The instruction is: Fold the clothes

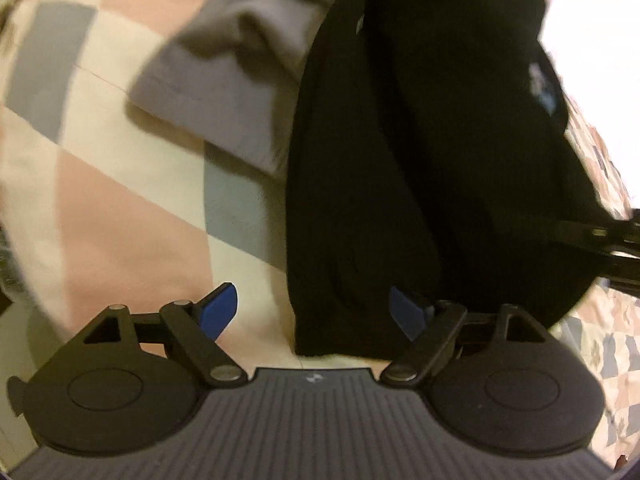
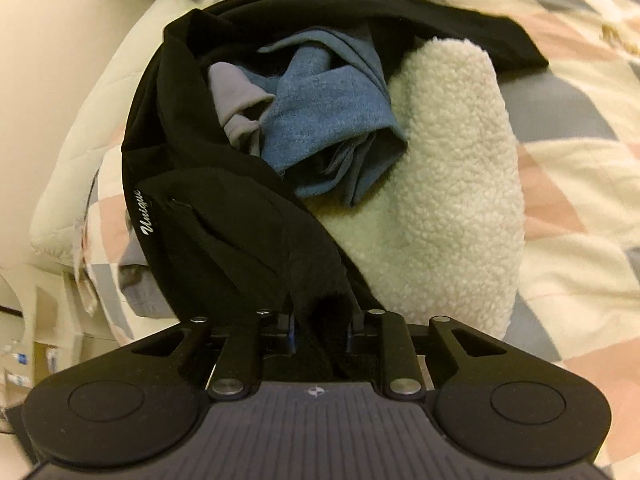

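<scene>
Left gripper [image 1: 314,314]: blue pads spread wide, nothing pinched, poised over the patchwork quilt [image 1: 100,200] at the near edge of the black garment [image 1: 420,140], which hangs draped in front of it; a grey cloth [image 1: 224,80] lies crumpled on the quilt just left of the black fabric. Right gripper [image 2: 320,330]: jaws clamped on a bunched fold of the same black garment, its white script lettering at left. Beyond it, a blue cloth [image 2: 324,120] sits heaped against a cream fleece [image 2: 448,184].
</scene>
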